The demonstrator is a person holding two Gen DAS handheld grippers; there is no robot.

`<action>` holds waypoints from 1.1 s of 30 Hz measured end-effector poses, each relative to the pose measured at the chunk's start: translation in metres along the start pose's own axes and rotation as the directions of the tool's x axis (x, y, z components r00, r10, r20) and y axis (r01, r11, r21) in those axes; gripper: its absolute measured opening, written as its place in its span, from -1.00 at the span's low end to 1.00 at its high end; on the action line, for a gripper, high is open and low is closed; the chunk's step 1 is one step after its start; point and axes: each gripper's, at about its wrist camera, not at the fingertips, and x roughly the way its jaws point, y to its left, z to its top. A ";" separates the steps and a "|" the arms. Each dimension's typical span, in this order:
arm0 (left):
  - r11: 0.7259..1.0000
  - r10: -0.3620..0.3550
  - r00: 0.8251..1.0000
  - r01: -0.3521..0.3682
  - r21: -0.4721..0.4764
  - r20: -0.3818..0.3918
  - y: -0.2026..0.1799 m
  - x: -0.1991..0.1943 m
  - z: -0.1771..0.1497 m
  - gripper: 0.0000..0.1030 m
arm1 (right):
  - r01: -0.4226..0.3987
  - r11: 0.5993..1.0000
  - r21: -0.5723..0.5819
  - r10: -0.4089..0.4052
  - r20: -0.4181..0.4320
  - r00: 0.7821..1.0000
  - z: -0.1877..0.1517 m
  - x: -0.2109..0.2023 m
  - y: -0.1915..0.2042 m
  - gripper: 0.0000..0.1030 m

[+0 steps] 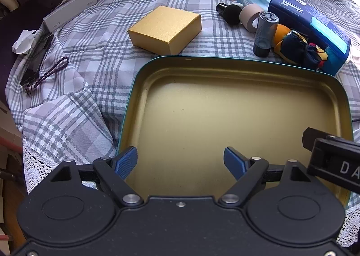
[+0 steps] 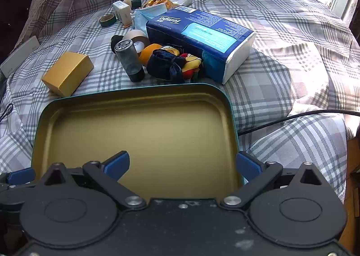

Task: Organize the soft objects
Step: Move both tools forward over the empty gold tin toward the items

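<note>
You hold the left gripper (image 1: 180, 163) and right gripper (image 2: 182, 166) wide apart and empty over the bare tin tray (image 2: 135, 92), placed to receive the knotted scarf (image 2: 173, 64) lying just beyond its far rim

"Tempo" in white on blue tissue pack (image 2: 198, 37), upside down in both views; smaller print there unreadable
"VIVO" on white box (image 1: 69, 11), left edge
"DA", possibly cut-off word, on black part (image 1: 335, 163) at right
</note>
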 end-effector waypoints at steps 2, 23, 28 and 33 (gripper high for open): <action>1.000 -0.003 1.000 0.003 0.003 -0.004 0.000 0.001 0.000 0.56 | -0.005 1.000 -0.004 0.005 -0.003 1.000 0.000 0.000 0.000 0.96; 1.000 -0.023 0.999 0.023 -0.004 -0.030 -0.002 0.005 0.001 0.54 | -0.019 1.000 -0.007 0.019 -0.019 1.000 0.002 0.006 -0.001 0.92; 1.000 -0.022 0.999 0.022 -0.007 -0.025 -0.002 0.004 0.001 0.47 | -0.026 1.000 -0.005 0.026 -0.017 1.000 0.004 0.006 -0.001 0.88; 1.000 -0.016 1.000 0.016 -0.019 -0.006 -0.001 0.000 0.002 0.47 | -0.035 0.999 0.000 0.035 0.000 0.999 0.006 0.004 -0.002 0.82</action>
